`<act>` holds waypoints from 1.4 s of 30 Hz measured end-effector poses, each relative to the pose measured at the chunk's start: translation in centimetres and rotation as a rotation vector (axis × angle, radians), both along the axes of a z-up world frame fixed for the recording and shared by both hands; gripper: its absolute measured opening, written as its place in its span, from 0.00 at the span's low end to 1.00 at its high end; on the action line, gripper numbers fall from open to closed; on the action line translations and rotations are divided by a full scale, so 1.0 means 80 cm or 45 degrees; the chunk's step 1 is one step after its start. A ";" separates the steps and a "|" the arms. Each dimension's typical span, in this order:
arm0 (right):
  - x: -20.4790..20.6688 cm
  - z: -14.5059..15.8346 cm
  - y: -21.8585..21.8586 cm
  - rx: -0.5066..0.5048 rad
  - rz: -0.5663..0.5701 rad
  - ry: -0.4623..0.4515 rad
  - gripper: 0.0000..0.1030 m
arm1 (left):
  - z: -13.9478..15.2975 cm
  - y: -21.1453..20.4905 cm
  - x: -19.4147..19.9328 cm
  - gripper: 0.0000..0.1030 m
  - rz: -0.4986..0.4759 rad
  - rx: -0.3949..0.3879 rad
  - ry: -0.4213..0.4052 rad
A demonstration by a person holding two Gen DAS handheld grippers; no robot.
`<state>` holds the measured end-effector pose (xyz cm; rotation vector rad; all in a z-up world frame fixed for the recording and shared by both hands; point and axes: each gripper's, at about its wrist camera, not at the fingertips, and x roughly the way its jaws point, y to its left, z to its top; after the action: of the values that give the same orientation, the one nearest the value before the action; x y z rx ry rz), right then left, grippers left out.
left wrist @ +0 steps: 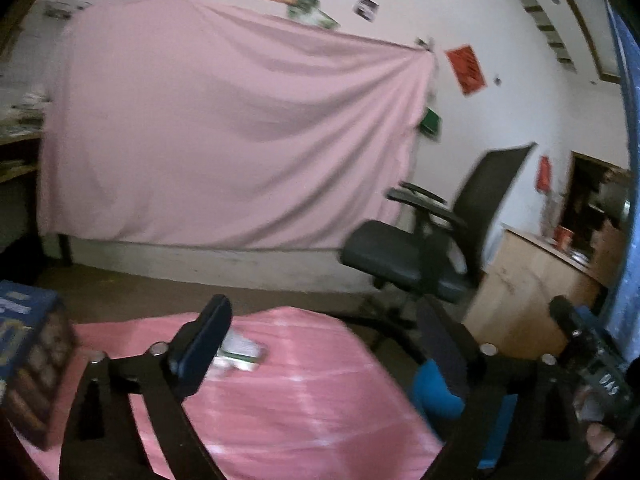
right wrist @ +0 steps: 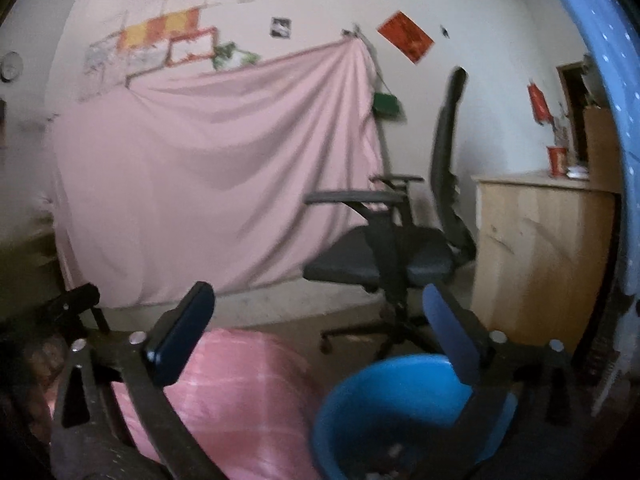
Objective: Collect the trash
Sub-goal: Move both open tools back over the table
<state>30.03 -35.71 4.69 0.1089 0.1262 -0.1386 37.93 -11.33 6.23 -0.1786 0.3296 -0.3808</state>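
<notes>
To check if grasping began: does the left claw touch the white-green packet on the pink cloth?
Cannot tell. In the left wrist view a finger of the open left claw covers part of the blurred packet, hiding any gap.

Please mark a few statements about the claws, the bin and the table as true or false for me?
1. The left claw is open and holds nothing. True.
2. The right claw is shut on a wrapper. False: it is open and empty.
3. A white and green packet lies on the pink tablecloth. True.
4. The blue bin stands on the office chair. False: it sits low beside the table, nearer than the chair.
</notes>
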 end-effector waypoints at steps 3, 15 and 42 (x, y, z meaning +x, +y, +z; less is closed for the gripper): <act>0.004 0.001 0.025 0.019 0.066 -0.052 1.00 | -0.005 0.036 -0.011 0.97 0.096 0.000 -0.049; 0.041 -0.022 0.121 -0.131 0.258 -0.053 1.00 | -0.050 0.113 -0.026 0.98 0.301 0.047 -0.113; 0.134 -0.095 0.138 -0.160 0.382 0.407 1.00 | -0.125 0.094 0.118 0.91 0.237 0.109 0.436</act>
<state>40.73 -24.71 -2.92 -0.0589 0.4496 0.1374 47.39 -3.82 -3.78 -0.1889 0.6606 -0.1494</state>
